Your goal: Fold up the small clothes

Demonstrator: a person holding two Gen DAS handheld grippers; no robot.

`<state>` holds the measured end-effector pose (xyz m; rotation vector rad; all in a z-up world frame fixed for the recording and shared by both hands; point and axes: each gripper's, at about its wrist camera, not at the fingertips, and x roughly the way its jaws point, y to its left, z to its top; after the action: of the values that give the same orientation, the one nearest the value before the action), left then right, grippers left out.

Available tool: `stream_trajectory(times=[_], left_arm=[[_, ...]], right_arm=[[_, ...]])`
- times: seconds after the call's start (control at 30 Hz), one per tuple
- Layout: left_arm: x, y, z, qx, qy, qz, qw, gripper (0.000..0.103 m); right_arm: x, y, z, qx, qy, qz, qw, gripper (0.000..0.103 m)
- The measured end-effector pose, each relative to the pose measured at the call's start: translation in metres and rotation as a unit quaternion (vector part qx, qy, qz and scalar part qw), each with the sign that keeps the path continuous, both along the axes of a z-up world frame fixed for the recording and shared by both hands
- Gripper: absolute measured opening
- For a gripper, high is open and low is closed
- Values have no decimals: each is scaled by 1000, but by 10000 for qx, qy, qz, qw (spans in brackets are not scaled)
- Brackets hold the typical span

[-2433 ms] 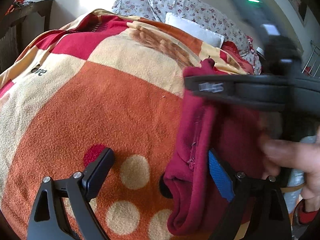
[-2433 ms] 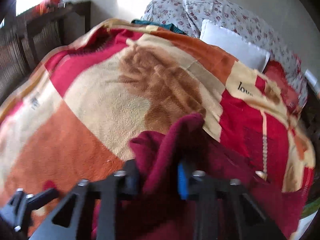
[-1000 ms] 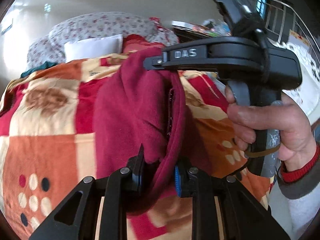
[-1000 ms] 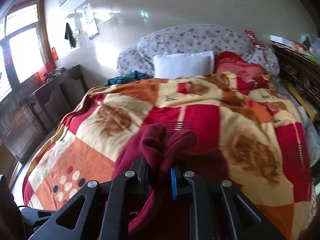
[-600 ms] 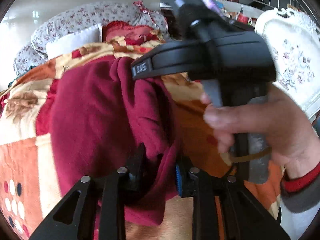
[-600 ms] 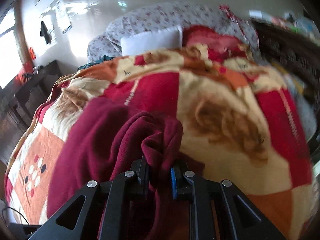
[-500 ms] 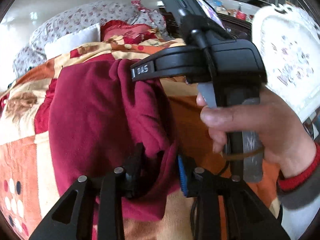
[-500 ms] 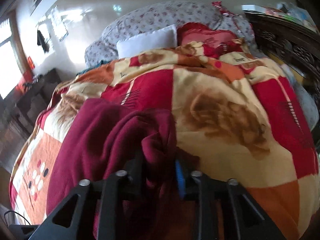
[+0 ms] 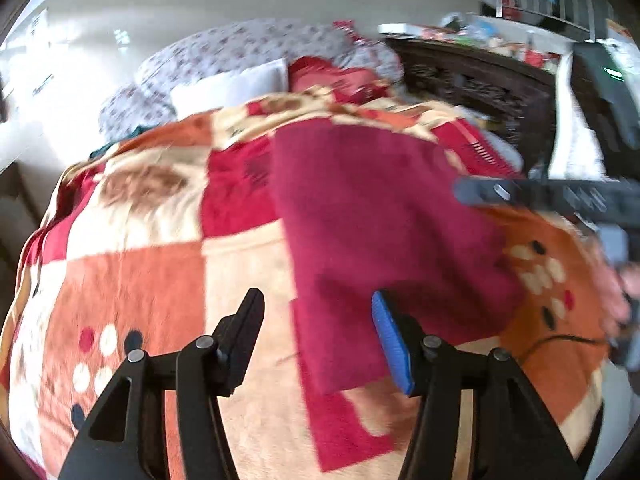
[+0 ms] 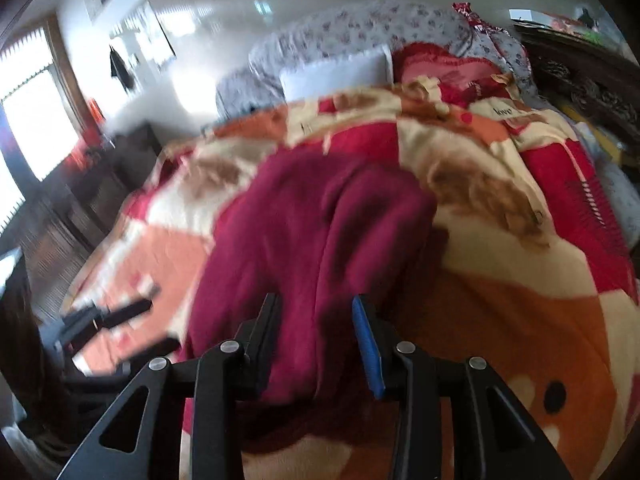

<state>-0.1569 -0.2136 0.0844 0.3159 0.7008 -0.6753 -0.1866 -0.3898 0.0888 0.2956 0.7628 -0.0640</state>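
Observation:
A dark red fleece garment (image 9: 380, 216) lies spread on the patterned blanket (image 9: 132, 280). In the right wrist view it (image 10: 312, 232) shows a rumpled fold at its far edge. My left gripper (image 9: 318, 332) is open and empty, just above the garment's near edge. My right gripper (image 10: 316, 328) is open, its fingers apart over the garment's near end, with cloth lying between them. The right gripper's body (image 9: 560, 196) shows at the right of the left wrist view, and the left gripper (image 10: 108, 316) shows blurred at the left of the right wrist view.
The blanket covers a bed with a white pillow (image 9: 236, 84) and floral pillows (image 10: 360, 32) at the head. A dark carved wooden cabinet (image 9: 480, 80) stands to the right of the bed. A dark bench (image 10: 100, 184) and a window (image 10: 28, 128) are on the left.
Both grippers were shut on the garment and held it up. Both have opened, and the garment now lies flat on the blanket. The grippers have drawn apart.

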Motion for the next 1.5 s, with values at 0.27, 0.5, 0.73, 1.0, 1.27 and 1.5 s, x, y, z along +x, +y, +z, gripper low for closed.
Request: stream_trajectory(times=[0.27,0.5,0.73,1.0,1.27,1.5], left_arm=[[-3,-7,-19,113,89,-30,9999,55],[-3,-4,-36,190,216,-111,9995,61],[-8,4,-10,24,3,-31,10000,61],[10,-20,-7,9,-26,228,9997,63],[26,-31,-19,-41,90,246,9996,73],[30,-31,-21,-46,128,258,9996,77]], right_arm=[[-18,17,-15,-1063,91,8,9943,17],[-19,-1,-34,-707,222,-312,9968,19],[-28,-5,8,-646,-254,-624,9956,27],[47,-43,-14,-494,309,-1178,9913,30],[94,-61,-28,-922,406,-1317,9862,31],[51,-50,-1,-657,91,-1269,9897,33]])
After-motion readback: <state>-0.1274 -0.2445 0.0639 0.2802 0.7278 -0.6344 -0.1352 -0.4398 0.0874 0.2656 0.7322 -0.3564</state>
